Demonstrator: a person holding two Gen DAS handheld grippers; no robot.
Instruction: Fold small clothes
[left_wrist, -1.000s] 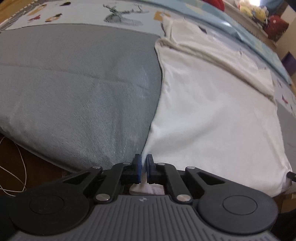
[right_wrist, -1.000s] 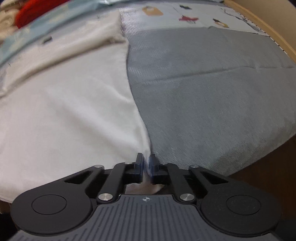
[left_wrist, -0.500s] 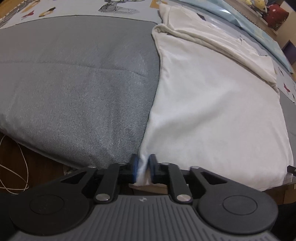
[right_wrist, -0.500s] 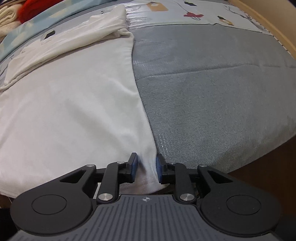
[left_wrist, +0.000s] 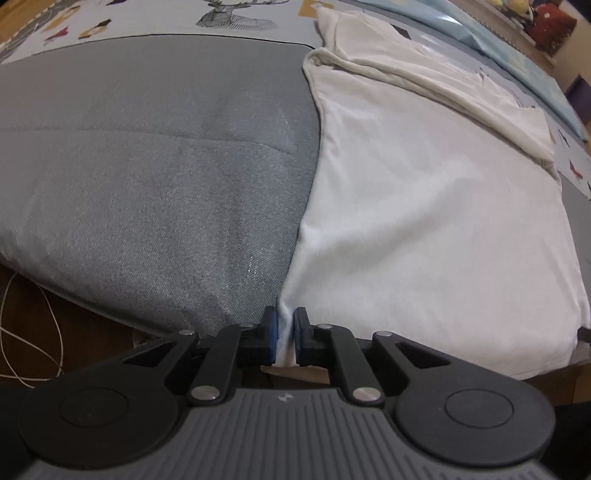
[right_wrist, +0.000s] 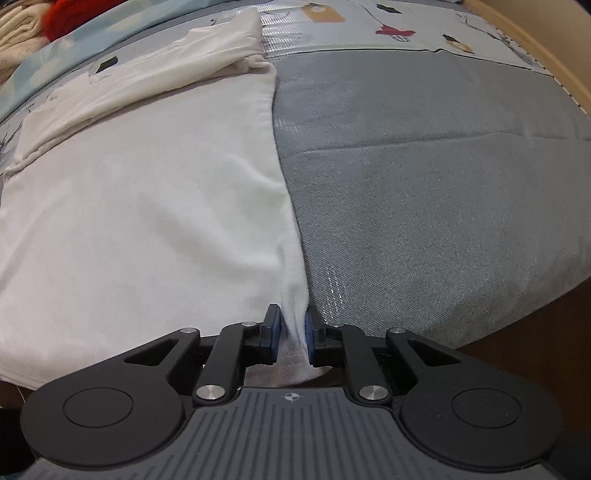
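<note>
Left gripper (left_wrist: 284, 334): my jaws slack round white shirt (left_wrist: 424, 206) corner.
Right gripper (right_wrist: 291, 332): same, jaws parted.
Why: prob. letting the shirt lie flat on the grey mat (left_wrist: 155, 166).

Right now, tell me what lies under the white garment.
The white garment lies on a grey pad that shows beside it. Beyond, a printed sheet. What sits directly beneath the cloth's middle is covered.

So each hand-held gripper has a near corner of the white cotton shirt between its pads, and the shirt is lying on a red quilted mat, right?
Not quite: the quilted mat is grey, not red, as the left wrist view shows. The rest holds: the left hand-held gripper and the right hand-held gripper each have a near corner of the white cotton shirt between their pads.
</note>
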